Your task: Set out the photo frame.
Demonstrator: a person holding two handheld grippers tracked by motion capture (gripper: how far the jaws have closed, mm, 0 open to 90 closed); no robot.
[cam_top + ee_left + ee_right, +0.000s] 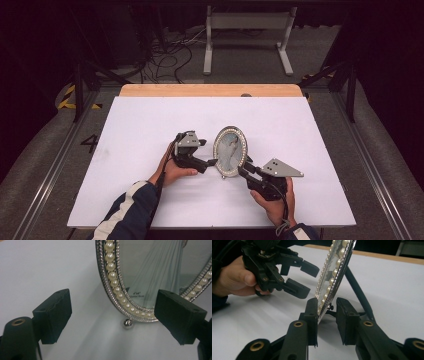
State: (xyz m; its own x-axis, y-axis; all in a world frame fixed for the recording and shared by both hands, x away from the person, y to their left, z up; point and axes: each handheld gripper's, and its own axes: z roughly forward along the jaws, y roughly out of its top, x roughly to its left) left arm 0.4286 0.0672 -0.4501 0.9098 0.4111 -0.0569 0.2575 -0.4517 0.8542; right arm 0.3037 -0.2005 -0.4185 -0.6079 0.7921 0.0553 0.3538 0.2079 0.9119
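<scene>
Frame [230,151] upright on table [150,125]: glass, fragile, tippy; grip metal rim. Right gripper [327,312] straddles rim, not closed; left gripper [112,315] wide beside frame.

Frame [140,277] top: cut off by the upper edge in my left gripper view, and again in my right gripper view.
Print under the glass: small label, too blurred for me to read.
Right gripper [325,315] grip: frame edge sits between the jaws; I cannot tell whether both touch.
Stand [358,292]: foot hidden behind my right jaw.
</scene>
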